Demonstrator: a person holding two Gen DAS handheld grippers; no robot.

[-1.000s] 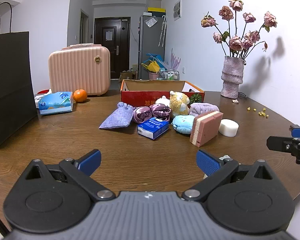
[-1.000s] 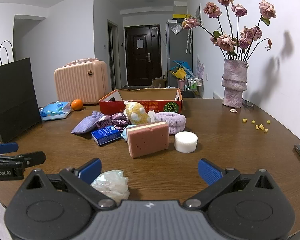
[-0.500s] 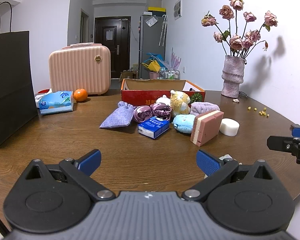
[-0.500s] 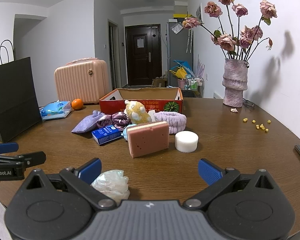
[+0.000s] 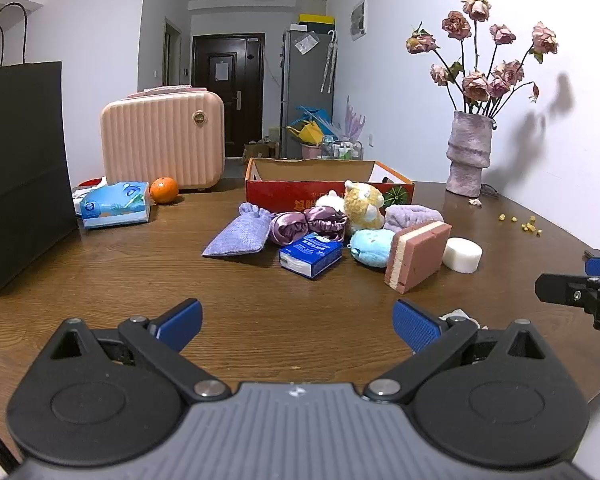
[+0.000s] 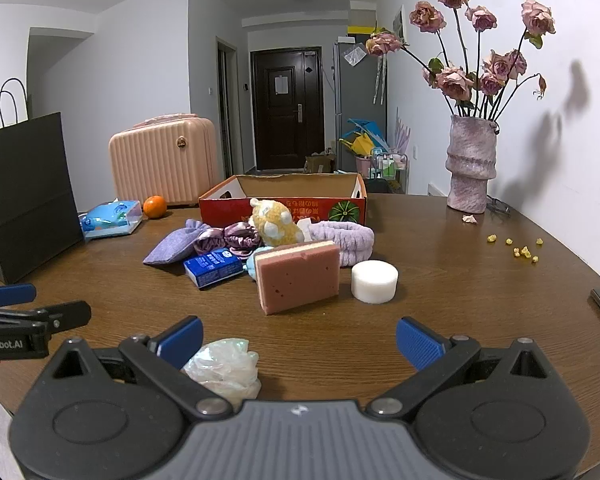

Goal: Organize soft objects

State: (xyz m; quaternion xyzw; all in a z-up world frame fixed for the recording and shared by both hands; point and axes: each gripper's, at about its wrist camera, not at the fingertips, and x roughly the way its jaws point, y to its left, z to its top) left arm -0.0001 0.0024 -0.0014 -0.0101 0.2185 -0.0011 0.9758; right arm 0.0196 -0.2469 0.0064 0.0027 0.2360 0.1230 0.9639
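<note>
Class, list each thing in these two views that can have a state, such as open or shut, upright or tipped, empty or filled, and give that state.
left gripper: open, holding nothing
right gripper: open, holding nothing
cardboard box: open-topped, nothing visible inside
pink suitcase: shut, upright
black paper bag: standing upright
vase: upright, holding dried roses
pink sponge: standing on edge
dark door: shut

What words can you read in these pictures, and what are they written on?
"enRobot.AI": white letters on the black left gripper, cut off by the picture's edge.
Red cardboard box: yellow characters on its front, upside down, too blurred to read.
Small blue tissue packet: white print, too small to read.
Light blue tissue pack: print unreadable.
</note>
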